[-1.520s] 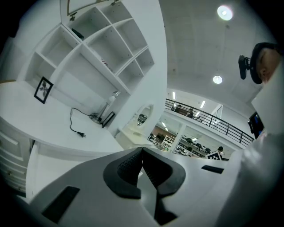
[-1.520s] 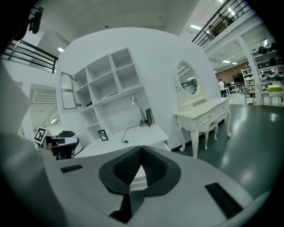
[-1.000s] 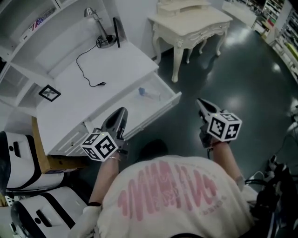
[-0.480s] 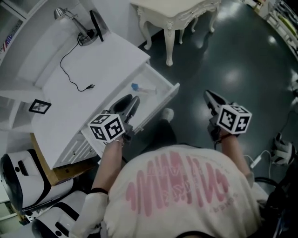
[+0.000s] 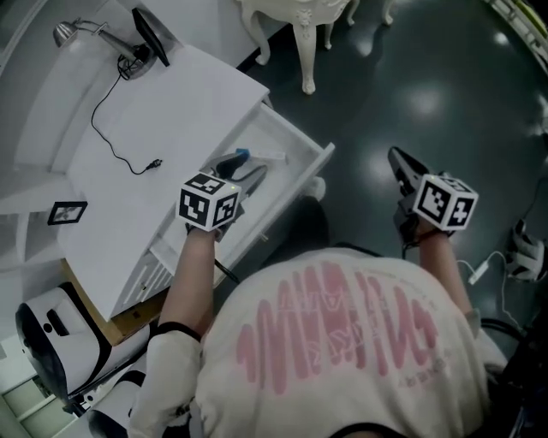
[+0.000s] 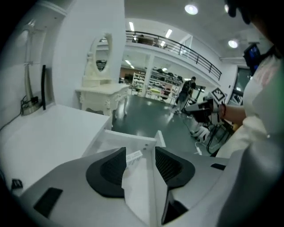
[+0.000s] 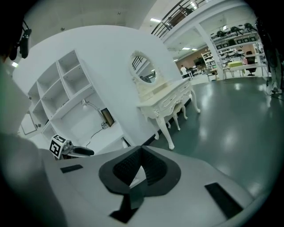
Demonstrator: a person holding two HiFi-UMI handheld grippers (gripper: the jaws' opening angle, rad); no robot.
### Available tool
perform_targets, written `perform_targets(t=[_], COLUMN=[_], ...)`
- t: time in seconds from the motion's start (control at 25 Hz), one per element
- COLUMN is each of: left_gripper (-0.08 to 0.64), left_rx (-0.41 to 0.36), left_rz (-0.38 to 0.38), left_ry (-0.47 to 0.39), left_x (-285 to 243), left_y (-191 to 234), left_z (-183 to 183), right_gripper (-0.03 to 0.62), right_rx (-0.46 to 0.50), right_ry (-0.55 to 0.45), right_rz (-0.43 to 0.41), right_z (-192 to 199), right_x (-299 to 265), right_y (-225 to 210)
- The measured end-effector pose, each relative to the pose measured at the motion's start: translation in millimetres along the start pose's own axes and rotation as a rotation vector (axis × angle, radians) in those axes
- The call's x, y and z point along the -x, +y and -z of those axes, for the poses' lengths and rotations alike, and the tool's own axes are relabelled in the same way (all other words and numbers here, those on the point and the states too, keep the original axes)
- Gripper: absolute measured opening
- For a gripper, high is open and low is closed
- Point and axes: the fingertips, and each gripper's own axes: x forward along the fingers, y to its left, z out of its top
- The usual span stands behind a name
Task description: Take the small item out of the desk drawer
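One desk (image 5: 171,111): white; we see its top from above, bare in the middle.
Dressing table (image 5: 300,17): cream, with carved legs; it stands on the dark floor (image 5: 411,85) beyond the desk's corner.
Drawer (image 5: 295,184): pulled well out of the desk's front edge, so we look down into it.
Lamp (image 5: 94,34): at the desk's far corner; its black cable (image 5: 120,128) trails across the top.
Left gripper (image 5: 246,169): we find it hanging over the drawer with its tips pointing in. Its jaws are opening and stand wide, and neither pad presses on anything. In its own view (image 6: 140,150) the drawer's inside shows through the gap.
Right gripper (image 5: 398,160): held out over the floor, well apart from the desk. In its own view (image 7: 142,148) we note the tips meeting, with nothing between them.
Small item (image 5: 244,156): it lies in the drawer just past the left tips. It has a blue end and is not held.
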Motion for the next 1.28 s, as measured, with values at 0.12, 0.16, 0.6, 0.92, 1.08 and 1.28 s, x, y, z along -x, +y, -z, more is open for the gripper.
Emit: perform_targets(t=[0.12,0.16,0.6,0.92,1.08,1.28], left_gripper=[0.219,0.220,0.227,0.227,0.225,0.218], left_rx=[-0.163,-0.224,-0.606,-0.586,-0.594,-0.596], left_rz=[-0.029,-0.038,0.001,0.039,0.035,0.039], left_ry=[0.117,0.164,0.461,0.523,0.548,0.572], left_x=[-16.7,-22.2,-67.0,-81.3,-83.0,-84.6], left_y=[14.2,19.7,38.3,43.0,45.5,50.0], left_z=[6.6,10.0,31.0,40.4,48.3,56.0], right_gripper=[0.016,0.017,0.017,0.017,0.017,0.017], right_rx=[-0.013,-0.018,-0.053,-0.086,-0.090,-0.088], right_ry=[0.006,0.009,0.029,0.046,0.053,0.053], right_rz=[0.010,0.015,0.062,0.073,0.077,0.081], right_z=[-3.6,-4.2,-14.1,-5.7,-0.8,-1.4], right_x=[-8.2,-10.1,-22.9,-26.2,-26.0,-28.9], right_y=[-5.3,-7.4,-35.1,-46.7,-47.9,-46.5])
